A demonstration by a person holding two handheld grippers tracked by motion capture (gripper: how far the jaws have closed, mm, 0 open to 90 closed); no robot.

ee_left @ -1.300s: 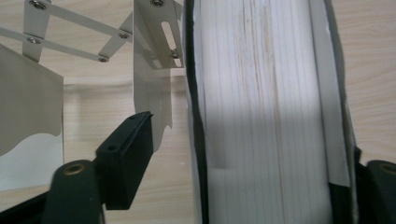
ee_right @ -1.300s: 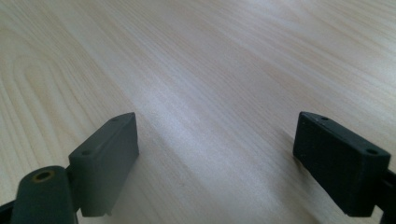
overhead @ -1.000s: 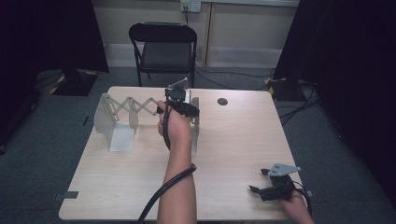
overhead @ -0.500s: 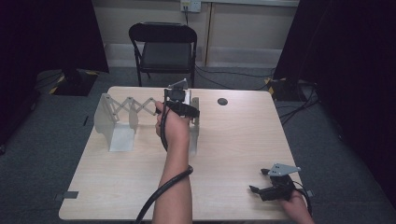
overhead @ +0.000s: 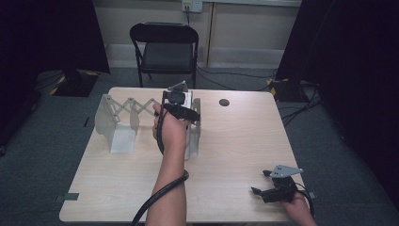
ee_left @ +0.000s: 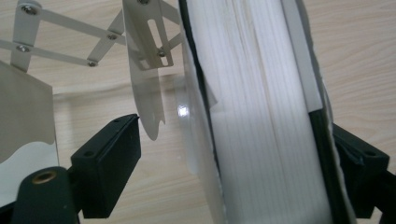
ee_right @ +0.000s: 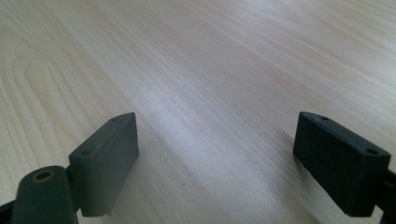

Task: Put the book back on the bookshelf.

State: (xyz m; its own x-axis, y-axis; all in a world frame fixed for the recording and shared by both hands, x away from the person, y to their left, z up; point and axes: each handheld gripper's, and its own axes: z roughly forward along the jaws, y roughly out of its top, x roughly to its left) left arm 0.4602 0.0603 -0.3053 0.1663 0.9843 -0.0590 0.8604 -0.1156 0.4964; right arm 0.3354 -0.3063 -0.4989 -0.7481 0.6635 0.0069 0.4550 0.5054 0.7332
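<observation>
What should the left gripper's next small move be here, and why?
Probably draw the left gripper straight back off the white book. Its jaws have just been opening. The book is between them, but one pad stands clear of its cover. The book appears to stand upright at the end of the folding metal rack, so it looks placed and released.

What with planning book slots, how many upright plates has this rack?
3: left end plate, second plate, right end plate past the book; the hand may hide more.
</observation>
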